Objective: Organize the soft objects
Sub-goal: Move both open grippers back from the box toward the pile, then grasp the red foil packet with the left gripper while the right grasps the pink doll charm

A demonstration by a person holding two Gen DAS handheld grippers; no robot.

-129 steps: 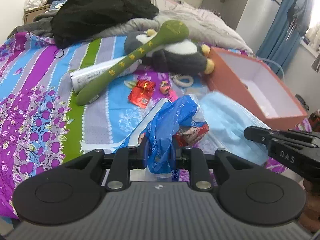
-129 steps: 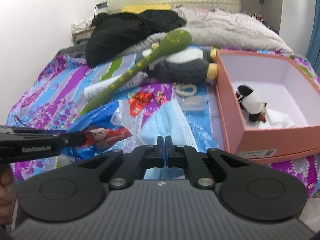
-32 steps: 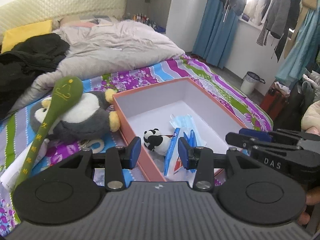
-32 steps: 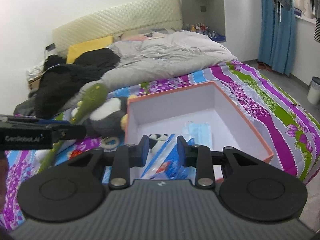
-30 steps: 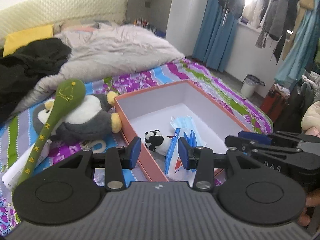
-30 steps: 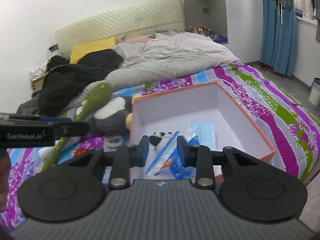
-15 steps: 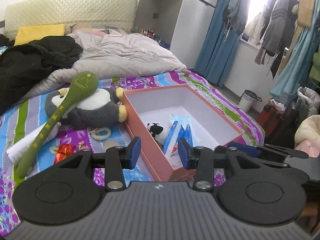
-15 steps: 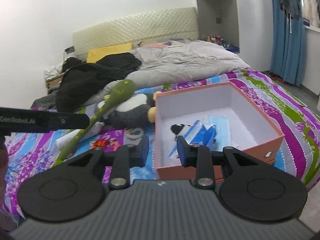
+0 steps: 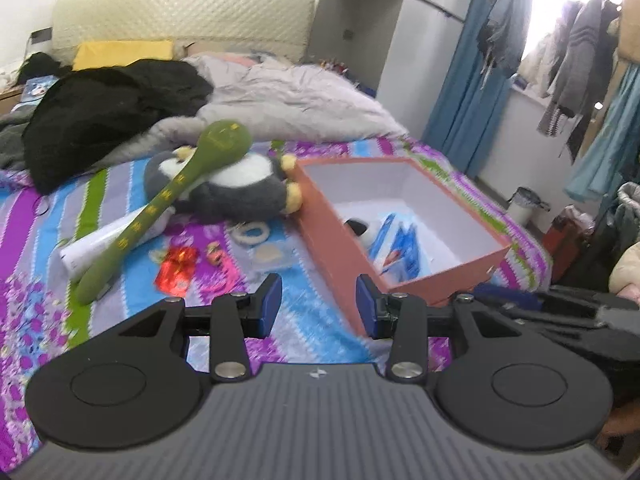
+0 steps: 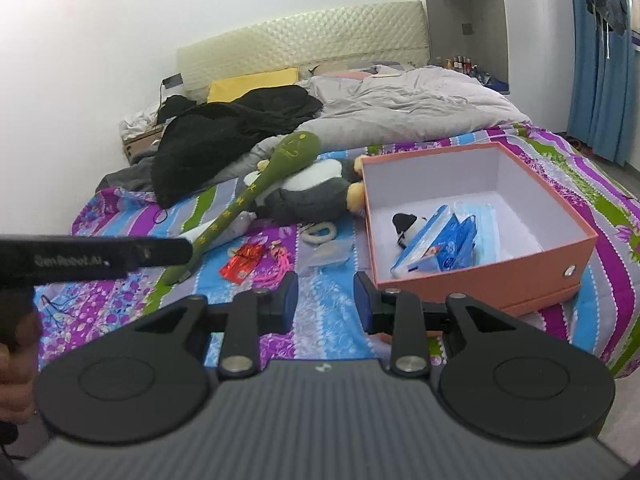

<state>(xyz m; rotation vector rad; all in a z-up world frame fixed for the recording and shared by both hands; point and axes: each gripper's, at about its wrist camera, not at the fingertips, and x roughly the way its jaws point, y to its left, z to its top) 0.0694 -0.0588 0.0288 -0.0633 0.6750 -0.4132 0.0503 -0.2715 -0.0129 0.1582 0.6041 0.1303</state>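
Note:
An orange box [image 10: 492,276] [image 9: 332,236] with a white inside lies on the striped bedspread. In it are a small panda toy [image 10: 406,224], a blue packet [image 10: 436,248] and a blue face mask [image 10: 486,220]. Left of the box lies a grey and white penguin plush [image 10: 308,196] [image 9: 236,184] with a long green plush stick [image 10: 256,192] [image 9: 172,200] across it. My left gripper [image 9: 318,306] is open and empty, near the box's front corner. My right gripper [image 10: 326,298] is open and empty too, above the bedspread left of the box.
On the bedspread lie a red wrapper [image 10: 242,262], a pink string [image 10: 280,264], a white ring [image 10: 318,232], a clear packet [image 10: 330,254] and a white tube [image 9: 104,244]. Black clothing [image 10: 224,132] and a grey duvet [image 10: 408,108] lie behind. Blue curtains [image 10: 600,60] hang right.
Both grippers have let go of the blue packet and mask, which now lie in the box. Both have pulled back from the box and swung left; the box looks farther off.

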